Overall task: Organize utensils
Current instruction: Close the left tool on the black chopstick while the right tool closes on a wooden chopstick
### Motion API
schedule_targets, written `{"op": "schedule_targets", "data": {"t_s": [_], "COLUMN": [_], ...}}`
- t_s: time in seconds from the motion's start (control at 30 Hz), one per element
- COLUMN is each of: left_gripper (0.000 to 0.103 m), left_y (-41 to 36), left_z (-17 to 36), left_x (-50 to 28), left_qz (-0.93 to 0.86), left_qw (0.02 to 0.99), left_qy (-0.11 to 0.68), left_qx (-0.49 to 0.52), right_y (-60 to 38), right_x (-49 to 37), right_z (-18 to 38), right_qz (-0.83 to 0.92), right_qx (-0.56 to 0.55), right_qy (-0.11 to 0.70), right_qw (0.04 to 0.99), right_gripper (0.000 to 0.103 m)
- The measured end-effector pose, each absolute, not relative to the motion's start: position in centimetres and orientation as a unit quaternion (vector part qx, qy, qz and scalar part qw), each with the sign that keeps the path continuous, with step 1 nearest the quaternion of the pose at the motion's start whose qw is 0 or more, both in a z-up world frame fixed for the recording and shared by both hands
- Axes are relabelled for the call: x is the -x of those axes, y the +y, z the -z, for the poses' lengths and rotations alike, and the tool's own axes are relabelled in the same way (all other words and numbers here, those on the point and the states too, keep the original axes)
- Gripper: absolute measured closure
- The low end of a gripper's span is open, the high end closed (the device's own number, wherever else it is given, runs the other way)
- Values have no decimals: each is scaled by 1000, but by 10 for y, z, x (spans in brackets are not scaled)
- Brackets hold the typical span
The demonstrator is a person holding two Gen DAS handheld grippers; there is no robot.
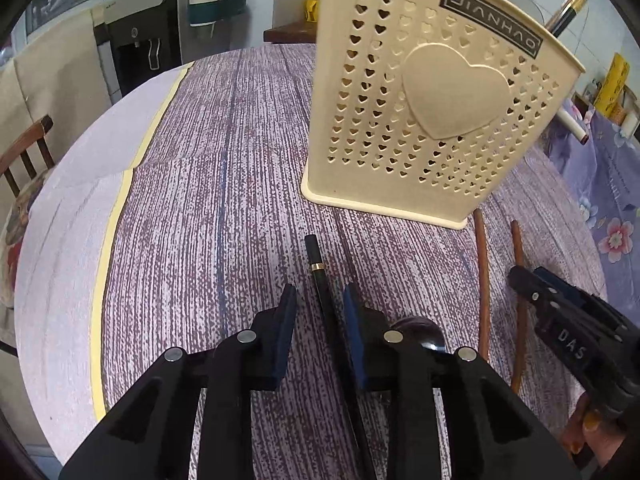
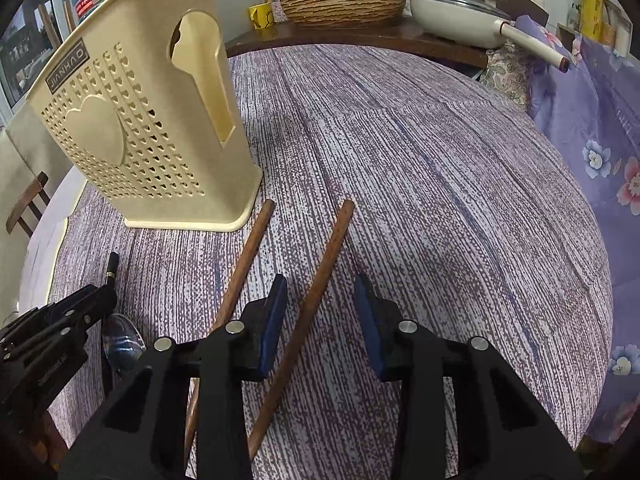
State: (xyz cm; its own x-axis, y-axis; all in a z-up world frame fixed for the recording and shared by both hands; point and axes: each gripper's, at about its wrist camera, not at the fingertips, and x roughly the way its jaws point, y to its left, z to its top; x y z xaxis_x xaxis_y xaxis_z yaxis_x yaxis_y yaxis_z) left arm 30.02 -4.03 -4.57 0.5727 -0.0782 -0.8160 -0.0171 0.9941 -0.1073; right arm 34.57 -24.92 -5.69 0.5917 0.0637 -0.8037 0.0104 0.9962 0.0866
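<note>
A cream perforated utensil holder (image 1: pixel 432 100) (image 2: pixel 140 120) stands upright on the purple-streaked tablecloth. A black chopstick (image 1: pixel 314 256) with a gold band lies between the pads of my left gripper (image 1: pixel 320 292); a gap shows beside it, so the jaws are open. Next to it lies a metal spoon (image 1: pixel 424 332) (image 2: pixel 122 346). Two brown wooden chopsticks (image 1: pixel 482 280) (image 2: pixel 252 248) lie in front of the holder. The right-hand one (image 2: pixel 332 240) runs between the pads of my right gripper (image 2: pixel 321 284), which is open and clear of it on both sides.
The round table's edge curves at the left, with a wooden chair (image 1: pixel 28 148) and a water dispenser (image 1: pixel 136 40) beyond. Behind the table are a wicker basket (image 2: pixel 342 2), a white pan (image 2: pixel 460 12) and a yellow mug (image 2: pixel 260 16). Purple floral cloth (image 2: pixel 600 140) hangs at right.
</note>
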Motion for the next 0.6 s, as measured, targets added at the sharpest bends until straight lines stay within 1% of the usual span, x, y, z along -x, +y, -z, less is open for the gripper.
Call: {"op": "schedule_targets", "data": {"t_s": [0.2, 0.37, 0.47, 0.53, 0.57, 0.6], "left_gripper": [78, 78, 84, 89, 91, 92], "left_y": [-50, -62, -67, -67, -67, -67], "left_z": [44, 45, 46, 45, 45, 45], "left_x": [-304, -306, -300, -297, -297, -297], "left_qz": [7, -7, -16, -18, -20, -21], "left_qw": [885, 886, 891, 891, 892, 891], "left_qy": [463, 463, 454, 453, 452, 453], "left_qx": [42, 8, -10, -9, -11, -11], "right_y": [-247, -242, -243, -243, -243, -244], "right_x": [-345, -348, -353, -356, -358, -361], "right_z": [58, 58, 59, 59, 60, 60], "right_qz": [-11, -2, 4, 7, 8, 9], "right_qx": [-28, -20, -18, -18, -18, -19], "right_qy": [448, 446, 443, 442, 441, 441], "right_qw": [894, 895, 896, 897, 897, 897], "right_gripper": [67, 71, 74, 82, 84, 88]}}
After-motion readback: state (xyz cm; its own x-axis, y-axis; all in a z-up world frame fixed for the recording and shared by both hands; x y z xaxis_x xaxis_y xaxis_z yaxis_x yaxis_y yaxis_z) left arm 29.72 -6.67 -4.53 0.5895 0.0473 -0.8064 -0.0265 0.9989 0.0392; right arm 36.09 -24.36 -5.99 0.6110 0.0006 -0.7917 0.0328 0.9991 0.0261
